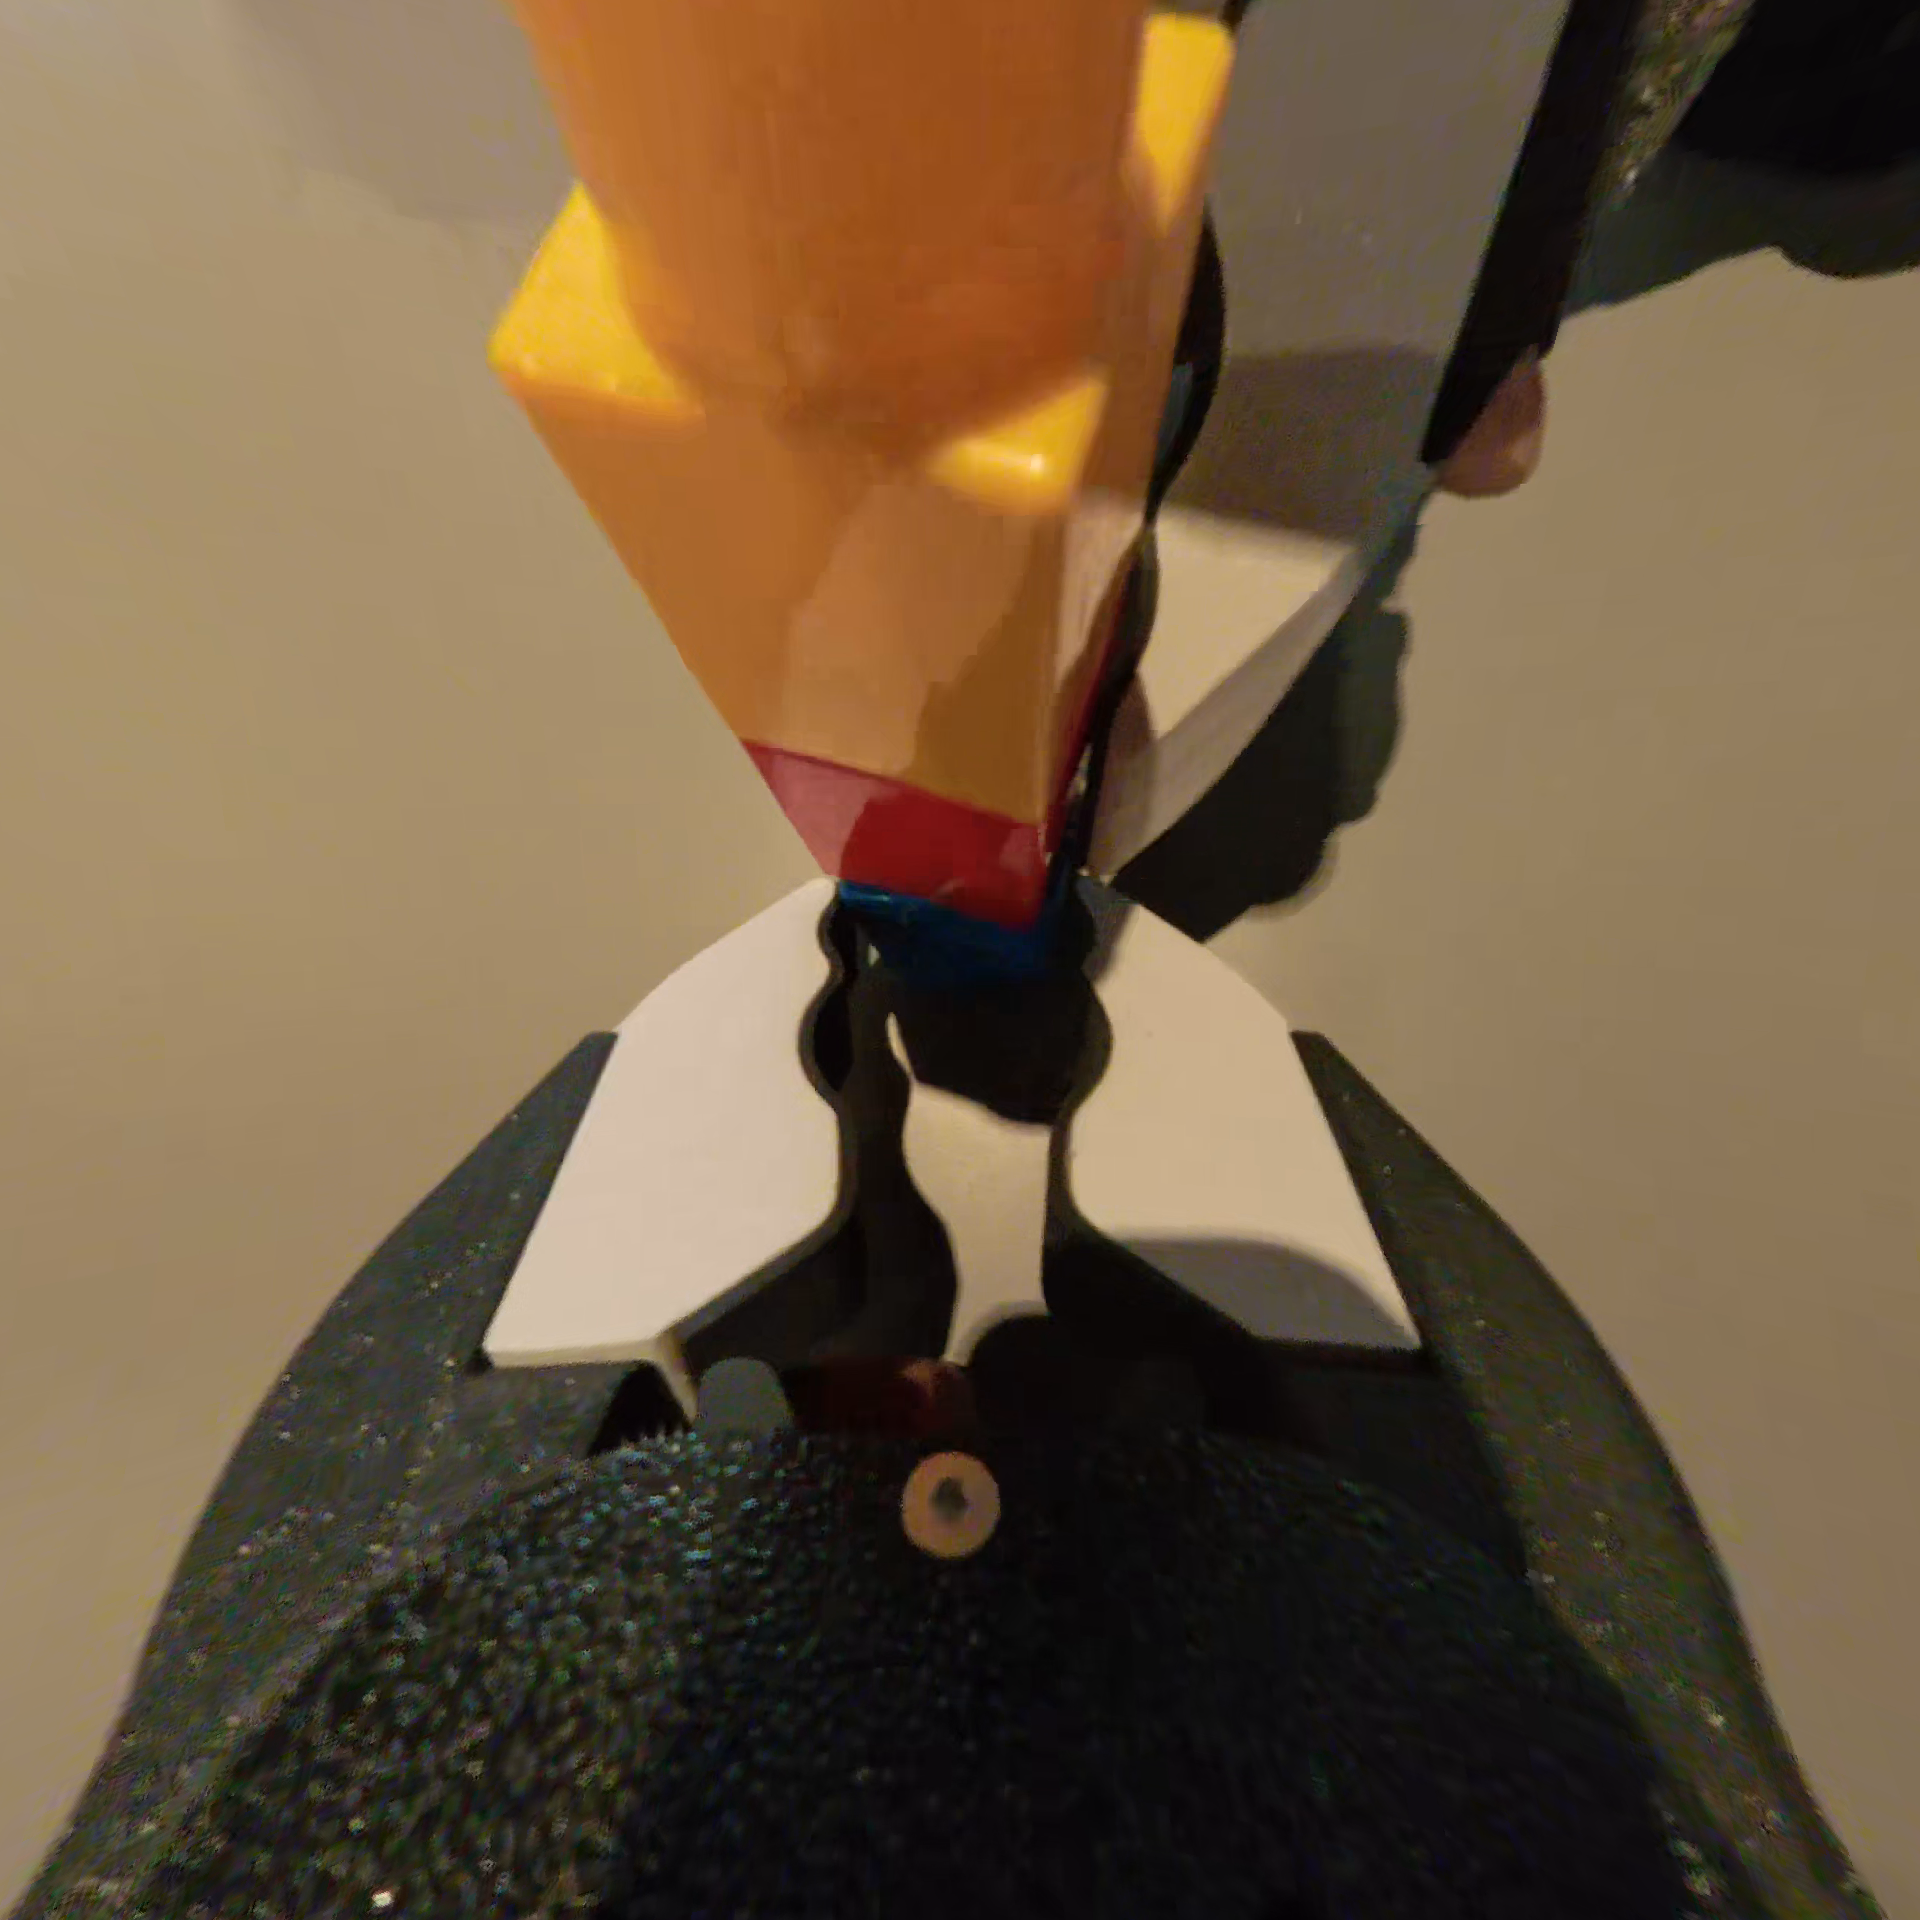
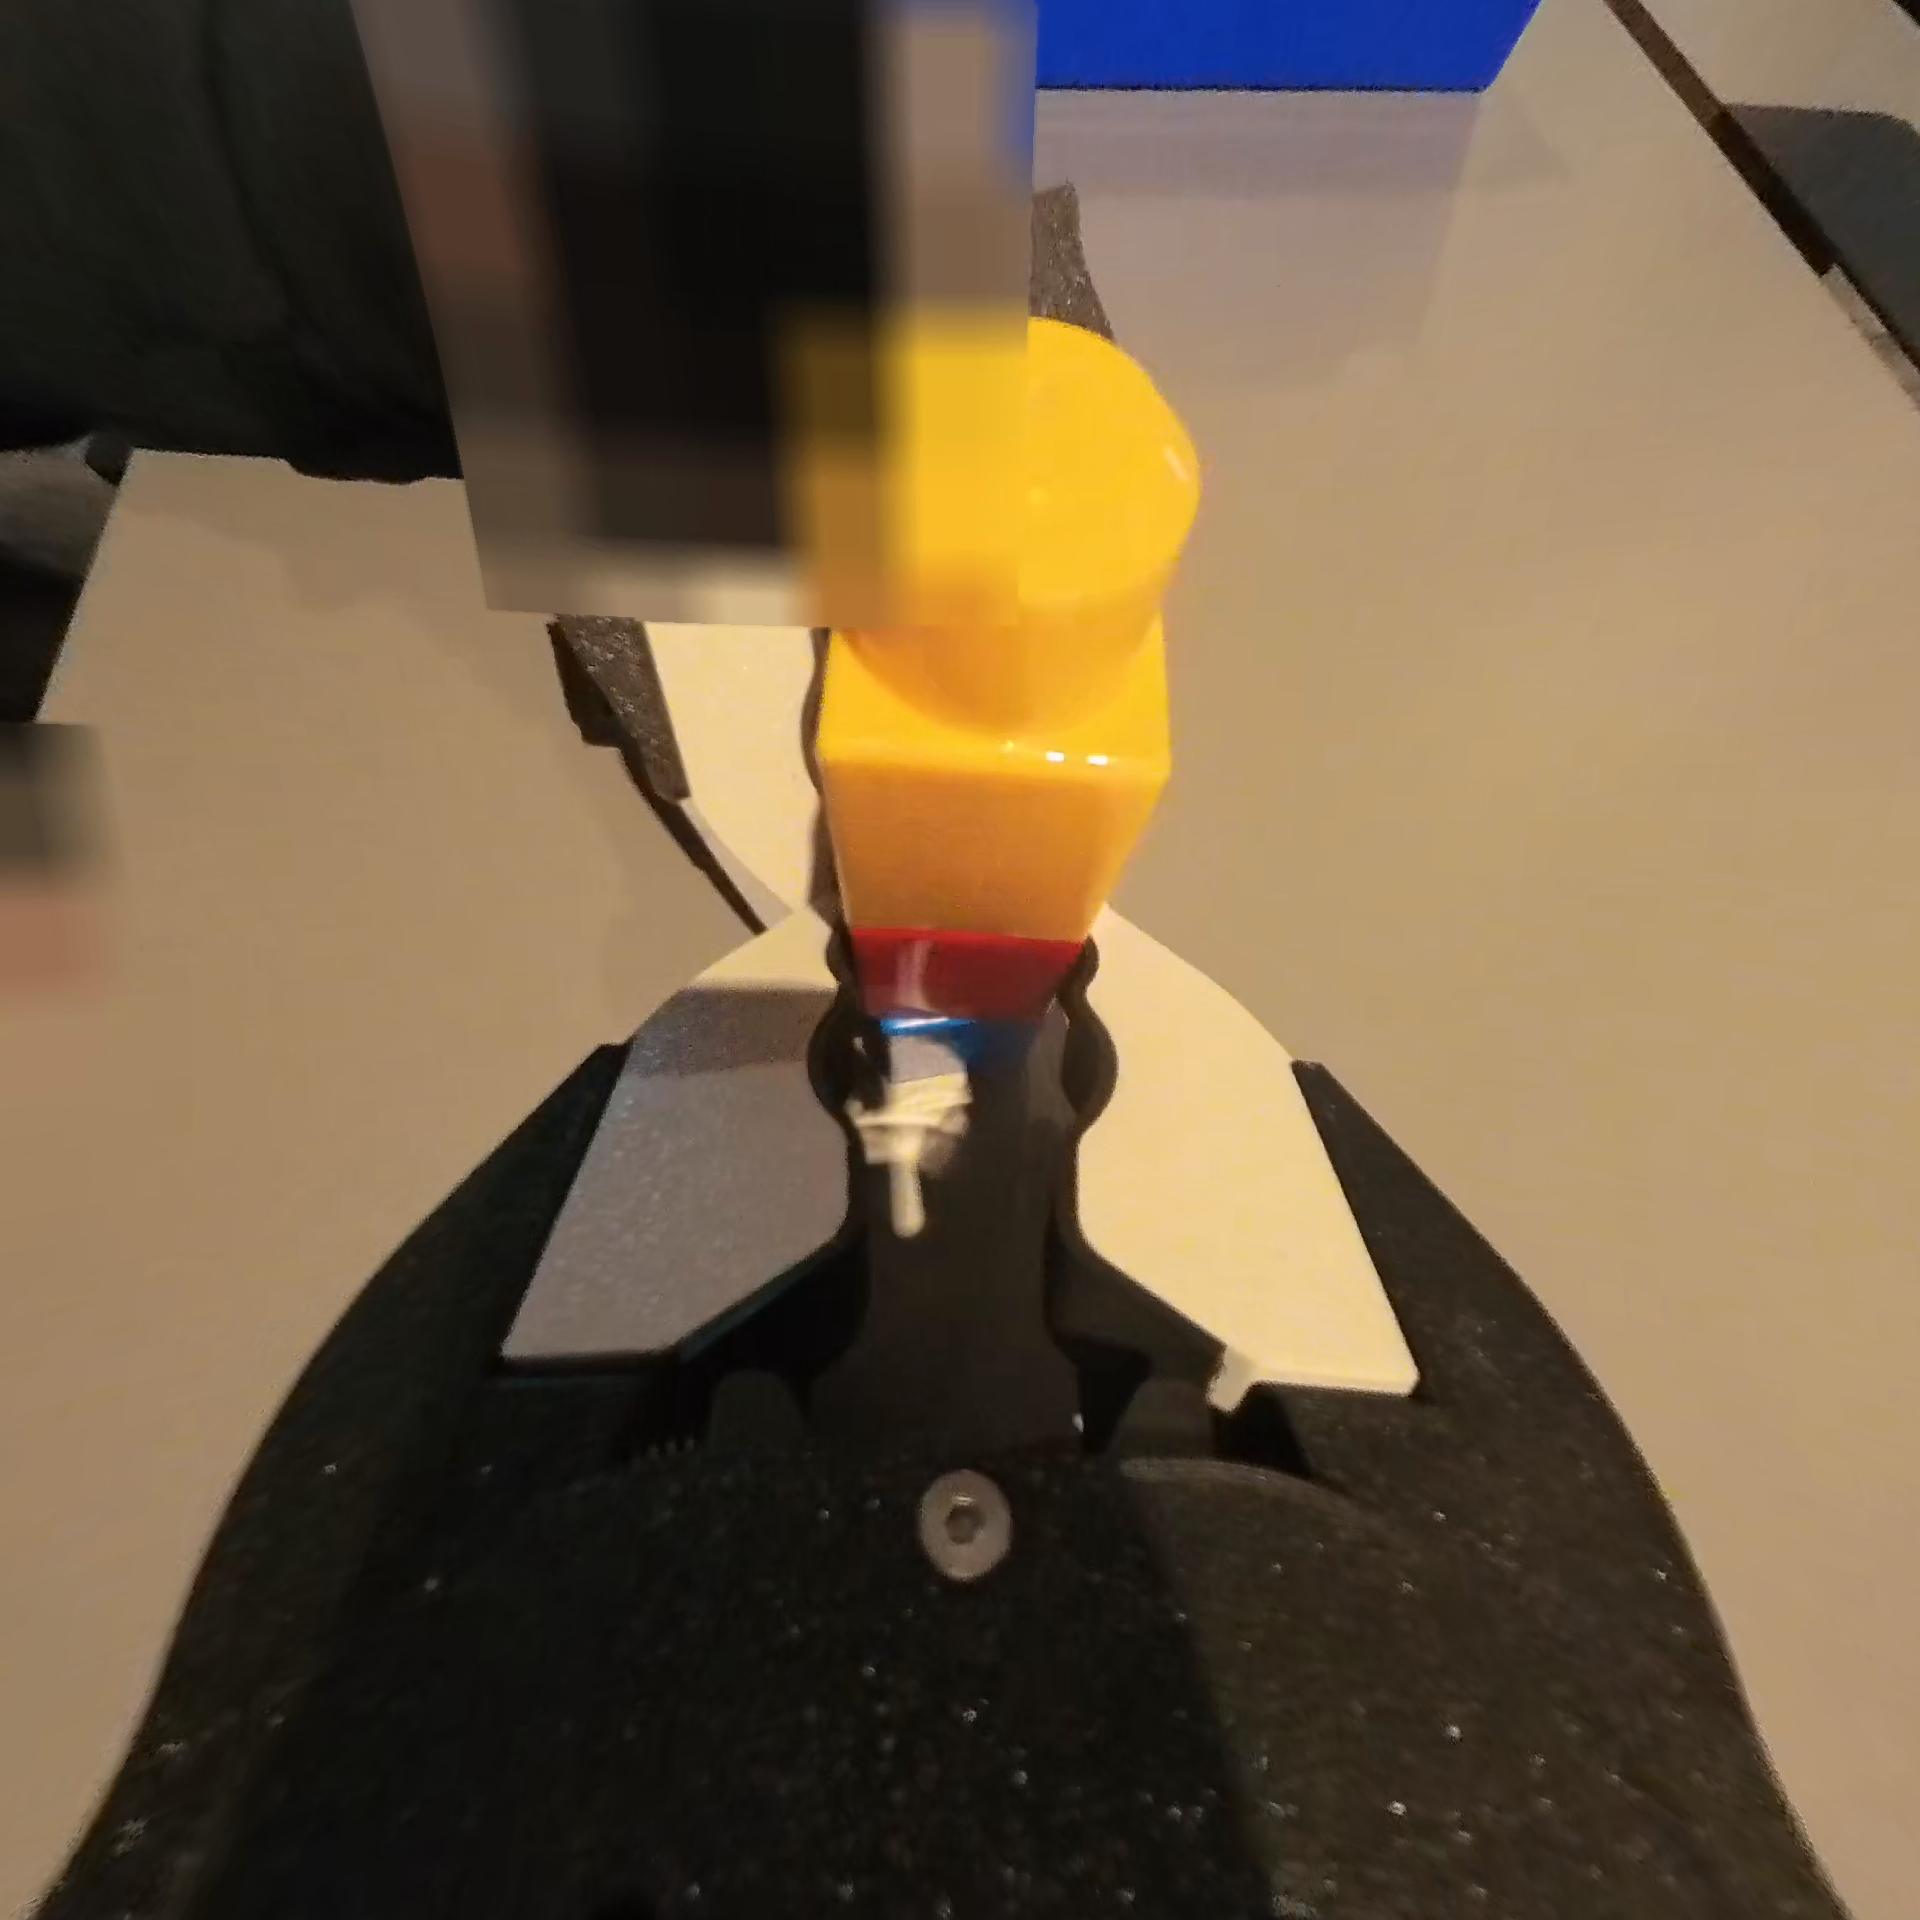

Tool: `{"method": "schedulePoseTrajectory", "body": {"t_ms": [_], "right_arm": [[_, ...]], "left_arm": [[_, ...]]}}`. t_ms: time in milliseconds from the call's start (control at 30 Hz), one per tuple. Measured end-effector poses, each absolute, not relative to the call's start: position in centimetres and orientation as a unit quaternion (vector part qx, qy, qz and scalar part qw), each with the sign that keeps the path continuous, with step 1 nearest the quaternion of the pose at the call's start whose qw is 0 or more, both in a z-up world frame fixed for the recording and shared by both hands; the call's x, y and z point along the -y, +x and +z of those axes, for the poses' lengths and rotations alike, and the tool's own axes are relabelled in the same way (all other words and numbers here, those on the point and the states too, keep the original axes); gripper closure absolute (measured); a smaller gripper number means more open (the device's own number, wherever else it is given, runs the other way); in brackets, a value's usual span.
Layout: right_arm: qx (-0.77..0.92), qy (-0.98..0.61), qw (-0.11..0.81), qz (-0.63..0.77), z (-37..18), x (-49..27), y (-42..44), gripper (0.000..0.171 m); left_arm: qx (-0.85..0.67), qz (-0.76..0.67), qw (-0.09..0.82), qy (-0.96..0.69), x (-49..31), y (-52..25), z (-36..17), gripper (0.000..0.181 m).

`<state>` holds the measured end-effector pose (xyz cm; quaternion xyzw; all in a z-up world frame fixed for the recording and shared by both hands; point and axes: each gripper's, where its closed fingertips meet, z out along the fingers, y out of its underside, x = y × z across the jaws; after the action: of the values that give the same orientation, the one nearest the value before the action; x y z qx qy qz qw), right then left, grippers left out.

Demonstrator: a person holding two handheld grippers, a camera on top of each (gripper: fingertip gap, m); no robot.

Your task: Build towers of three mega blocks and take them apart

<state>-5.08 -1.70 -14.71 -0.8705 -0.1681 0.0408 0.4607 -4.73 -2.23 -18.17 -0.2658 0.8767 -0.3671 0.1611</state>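
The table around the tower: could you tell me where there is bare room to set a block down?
The table is bare on the left of the yellow block, and again on the tower's right in the right wrist view. It is crowded at the tower itself: both sets of jaws close around the blue block under the red block, the right gripper meeting the left gripper.

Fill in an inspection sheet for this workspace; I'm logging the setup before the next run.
Surface: plain beige table, bare where visible.
Job's things: one tower, yellow block on red block on blue block.
Clutter: nothing seen on the table.
Grippers: left gripper shut on the blue block; right gripper closed at the red and blue blocks, exact contact unclear.
Cables: nothing seen.
Surroundings: blue object at the table's far edge; dark strip on the right; mosaic patches hide part of the right wrist view.
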Motion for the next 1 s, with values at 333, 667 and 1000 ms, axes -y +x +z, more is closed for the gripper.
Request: {"method": "schedulePoseTrajectory", "body": {"t_ms": [333,667,1000], "right_arm": [[0.207,-0.857,0.470,0.036,-14.5,1.9,-5.8,0.121],[0.221,-0.836,0.500,0.051,-13.8,1.6,-6.1,0.133],[0.269,-0.825,0.484,0.112,-14.0,2.6,-7.1,0.134]], "left_arm": [[-0.878,-0.372,0.144,-0.263,2.3,-5.0,-18.3,0.145],[-0.883,-0.378,0.123,-0.249,2.7,-5.5,-18.3,0.144],[-0.893,-0.382,0.107,-0.211,3.3,-6.4,-18.3,0.144]]}}
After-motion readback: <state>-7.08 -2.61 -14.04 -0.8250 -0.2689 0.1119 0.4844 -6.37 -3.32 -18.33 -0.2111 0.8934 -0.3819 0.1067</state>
